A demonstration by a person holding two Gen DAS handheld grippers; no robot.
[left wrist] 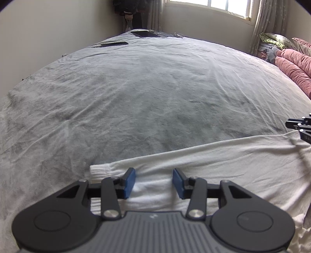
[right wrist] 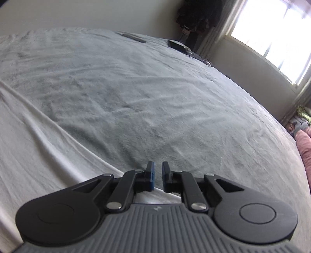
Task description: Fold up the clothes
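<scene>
My left gripper (left wrist: pixel 154 182) sits nearest the lens, its blue pads (left wrist: pixel 129 183) spread wide with nothing between them, poised over the cuffed end of a white garment (left wrist: pixel 194 163). The ribbed cuff (left wrist: pixel 98 169) lies just left of the left pad. The garment stretches in a long band across the near part of the bed, toward my right, where the black tip of my other tool shows at the frame's edge.

My right gripper (right wrist: pixel 157 178) has its pads close together, a narrow slit between them and no cloth in it. It hangs at the garment's edge (right wrist: pixel 38 140), which runs diagonally under it.

Beyond the white cloth spreads the grey bedspread (left wrist: pixel 145 87), wrinkled. Far across it lie a dark tablet (left wrist: pixel 144 34) and a dark flat slab (left wrist: pixel 114 44). To the right sits pink bedding (left wrist: pixel 295 64) with a green-patterned pillow (left wrist: pixel 276 39) behind. A window (left wrist: pixel 213 5) glows beyond the far side.
</scene>
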